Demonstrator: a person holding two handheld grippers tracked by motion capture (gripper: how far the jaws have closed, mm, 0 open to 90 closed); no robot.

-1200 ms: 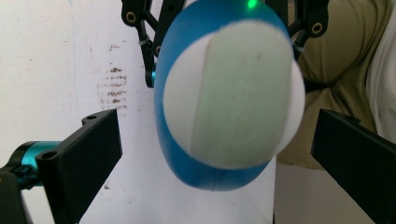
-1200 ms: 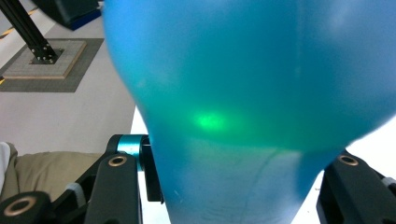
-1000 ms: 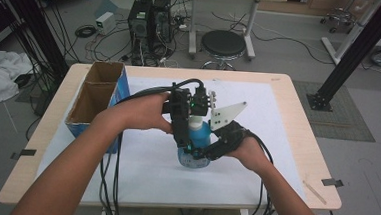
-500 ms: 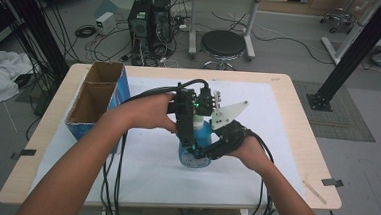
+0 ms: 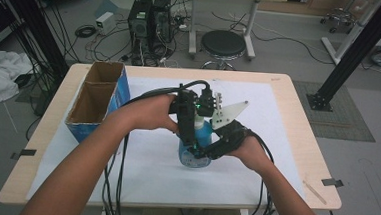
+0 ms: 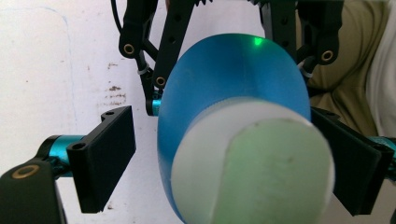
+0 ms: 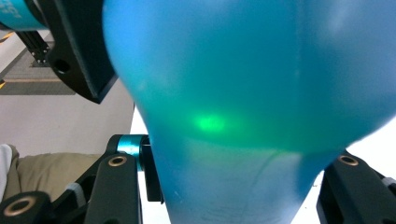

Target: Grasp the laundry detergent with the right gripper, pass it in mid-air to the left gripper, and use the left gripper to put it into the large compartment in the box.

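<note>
Blue plastic bottle (image 5: 199, 138): stands upright near the middle of the white sheet (image 5: 286, 143) that covers the wooden table (image 5: 304, 99), between a person's two hands.

White cap (image 6: 254, 163): round and smooth, on top of the bottle, seen close up in the left gripper view.

Right gripper (image 5: 211, 150): clenched low on the bottle's body, holding it steady; in the right gripper view the blue wall (image 7: 252, 93) sits between its black jaws.

Left gripper (image 5: 189, 132): comes down from above around the cap end; its jaws have just been closing with the cap between them. One pad (image 6: 105, 156) stands apart from the cap; the other is partly hidden behind it, so contact there is unclear.

Handling, as I judge it: light, thin-walled plastic with a glossy, slippery curve; a hard squeeze may dent it.

Where to take hold: the stiffer cap or neck for turning, the lower body for bracing.

Cardboard box (image 5: 96, 99): open, well off to the left.
</note>
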